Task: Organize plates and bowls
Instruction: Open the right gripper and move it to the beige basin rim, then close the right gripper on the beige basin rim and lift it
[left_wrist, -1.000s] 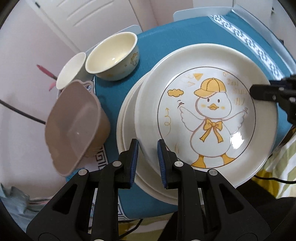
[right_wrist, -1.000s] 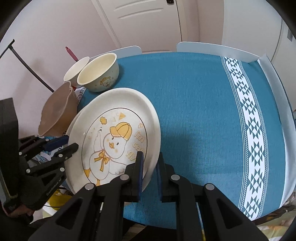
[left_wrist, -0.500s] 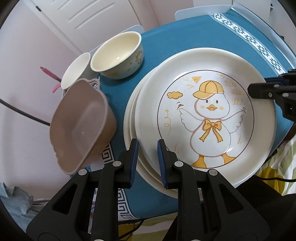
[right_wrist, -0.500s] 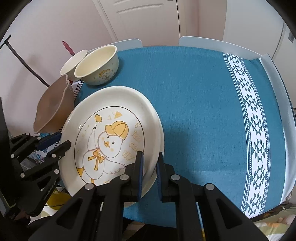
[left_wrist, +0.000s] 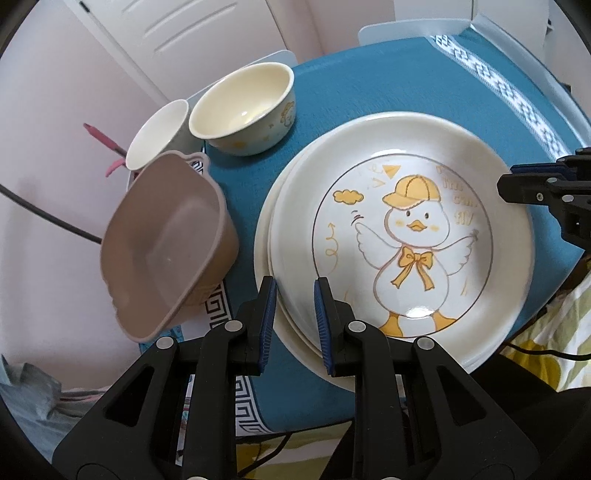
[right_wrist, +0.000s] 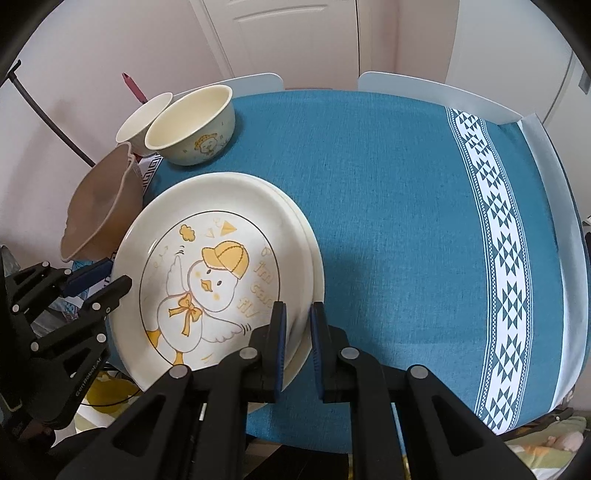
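Holding the stack of plates (left_wrist: 402, 236) by two opposite edges, I have both claws pinched on its rim. My left gripper (left_wrist: 293, 321) is closed down on the rim at the stack's near-left edge, and my right gripper (right_wrist: 295, 334) is clamped nearly shut on the rim at the opposite edge. The top plate shows a duck in a yellow cap, and at least two more plain rims peek out beneath it. I cannot tell whether the stack rests on the blue tablecloth (right_wrist: 388, 206) or hangs just above it.

Around the plates, on the side of my left gripper, a brown square bowl (left_wrist: 166, 240) sits tilted, just beside the stack at the cloth's edge. Beyond that, further from me than the plates, stands a cream bowl (left_wrist: 243, 110) with a small cartoon print, and a white cup (left_wrist: 157, 133) touches its far-left side. The cloth on the stack's other side, toward the white patterned band (right_wrist: 495, 229), lies bare.
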